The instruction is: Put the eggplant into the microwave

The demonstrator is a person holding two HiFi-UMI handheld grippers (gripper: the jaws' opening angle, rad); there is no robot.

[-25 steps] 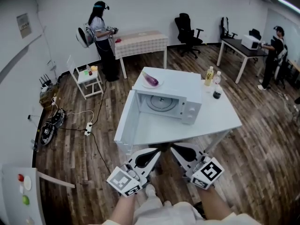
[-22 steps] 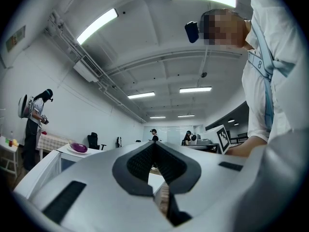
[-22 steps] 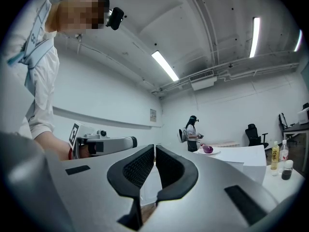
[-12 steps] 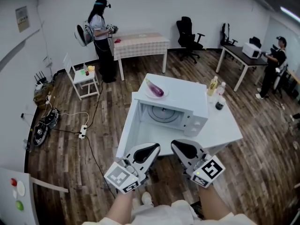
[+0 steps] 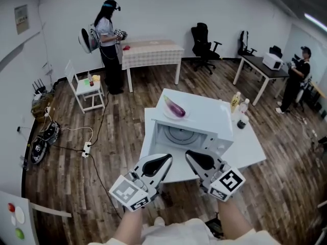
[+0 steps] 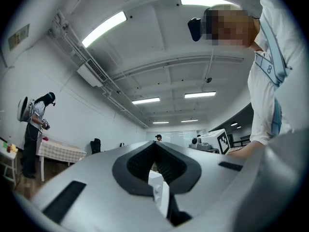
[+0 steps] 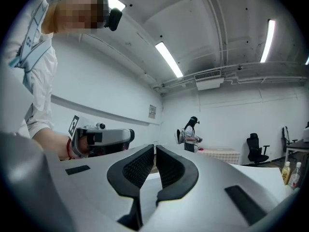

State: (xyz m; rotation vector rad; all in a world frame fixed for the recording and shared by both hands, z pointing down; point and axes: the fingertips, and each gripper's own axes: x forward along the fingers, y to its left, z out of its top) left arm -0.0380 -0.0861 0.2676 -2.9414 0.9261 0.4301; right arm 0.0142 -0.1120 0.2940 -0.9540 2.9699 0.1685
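Both tongs are clenched on nothing: the left gripper and the right gripper hover side by side close to the person's body. They point toward the microwave but are well short of it, which I judge to be an approach. Its door stands open, leaving the cavity ready. On top lies the eggplant, long and glossy purple, on what seems to be a small pale plate.

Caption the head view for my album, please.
Left gripper and right gripper, both shut, face an open microwave; the eggplant lies on a plate on top.
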